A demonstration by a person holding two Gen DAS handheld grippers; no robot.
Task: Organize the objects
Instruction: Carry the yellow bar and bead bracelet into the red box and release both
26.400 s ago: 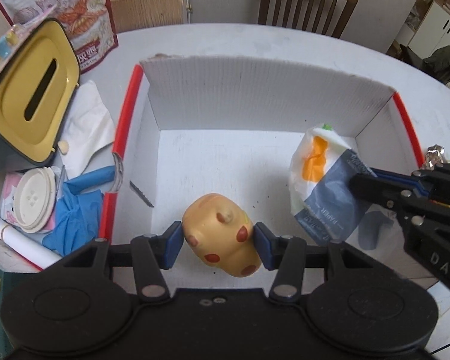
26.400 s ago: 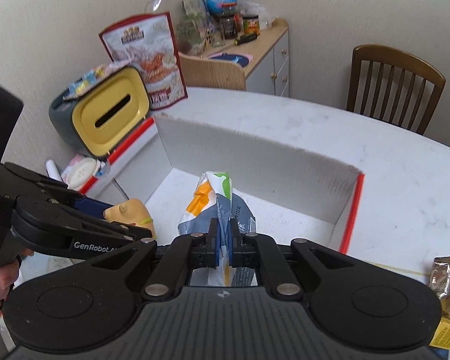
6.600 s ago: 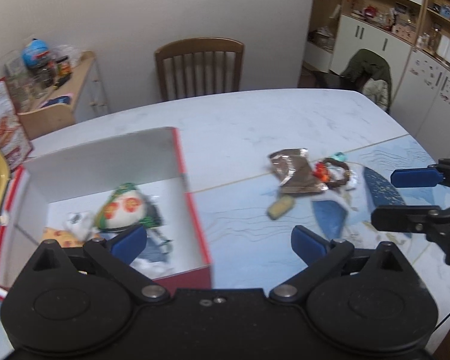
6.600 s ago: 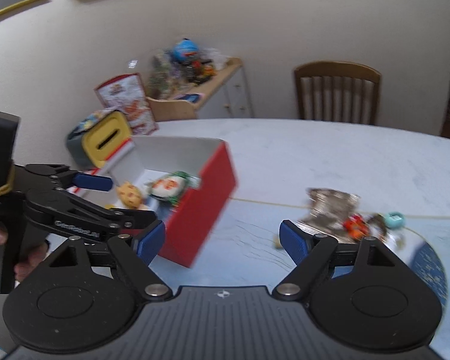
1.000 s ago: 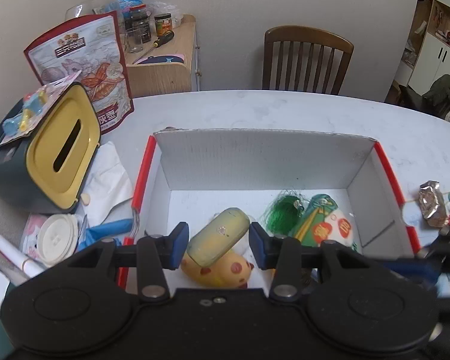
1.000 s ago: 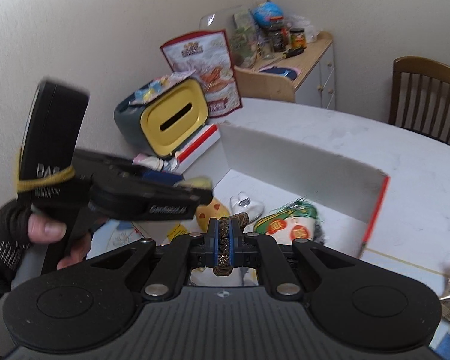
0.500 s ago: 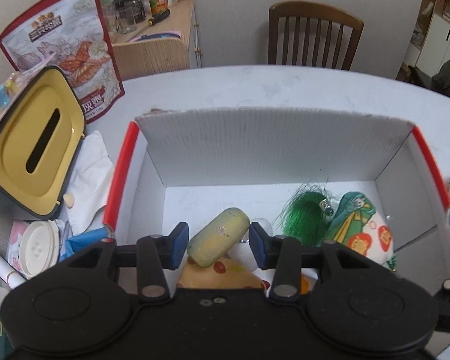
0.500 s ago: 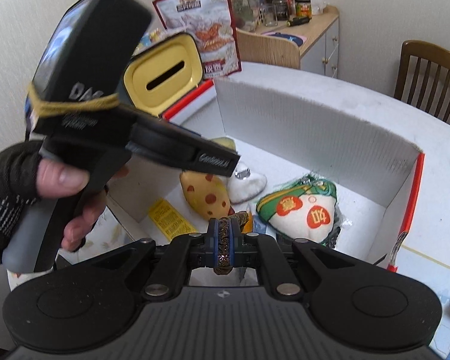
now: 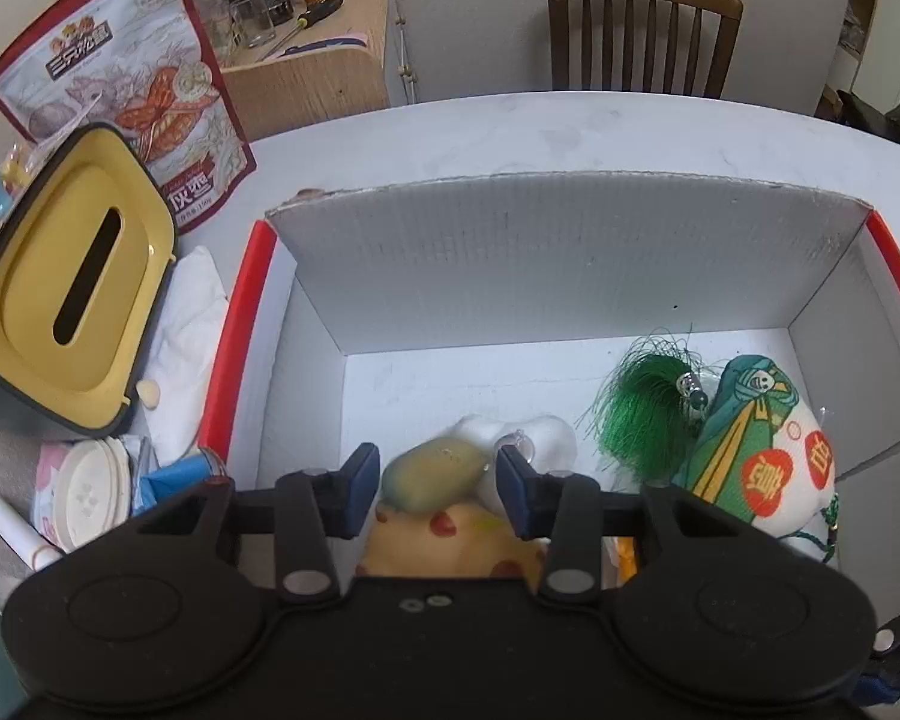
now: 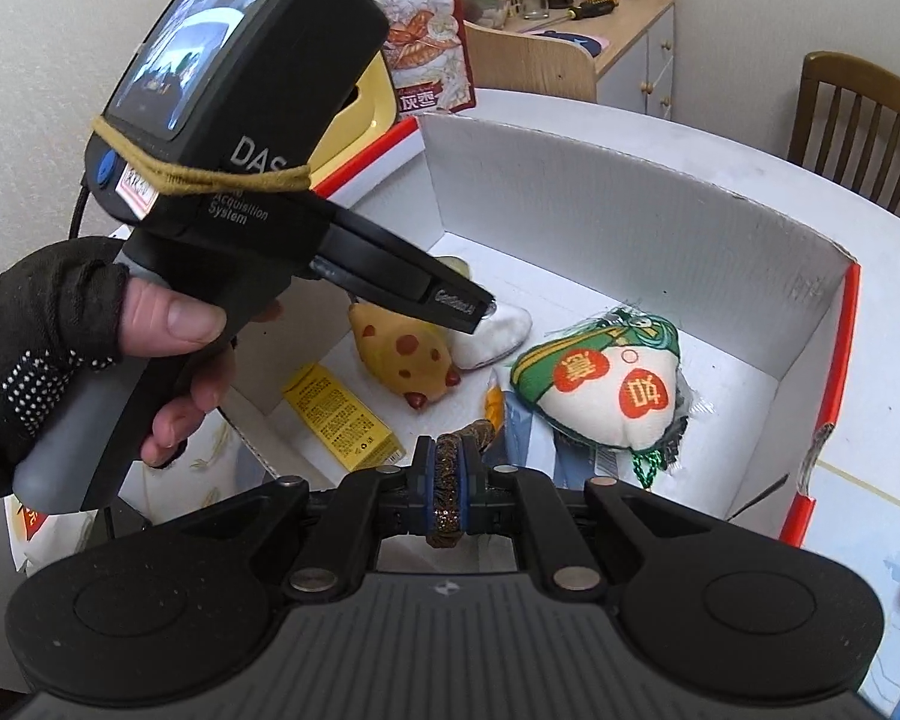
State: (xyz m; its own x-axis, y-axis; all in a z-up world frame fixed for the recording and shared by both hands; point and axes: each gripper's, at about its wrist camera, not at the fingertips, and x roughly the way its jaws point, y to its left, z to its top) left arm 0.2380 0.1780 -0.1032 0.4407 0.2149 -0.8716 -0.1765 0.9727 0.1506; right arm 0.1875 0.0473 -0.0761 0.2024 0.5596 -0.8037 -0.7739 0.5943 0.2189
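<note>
1. The left gripper (image 9: 438, 483) hangs over the white box (image 9: 570, 252) on the desk (image 9: 570, 132), its fingers (image 9: 360, 489) slightly apart from the yellow-green oval piece (image 9: 432, 474) between them, which lies atop the spotted yellow toy (image 10: 405, 354).
2. The right gripper (image 10: 447, 486) has its fingers clamped on a glittery brown band (image 10: 450, 480) above the box's near side.
3. A green-and-white pouch (image 10: 606, 378) lies inside the box.

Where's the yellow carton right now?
In the right wrist view, the yellow carton lies flat on the box floor at its near-left corner, just left of the spotted toy.
</note>
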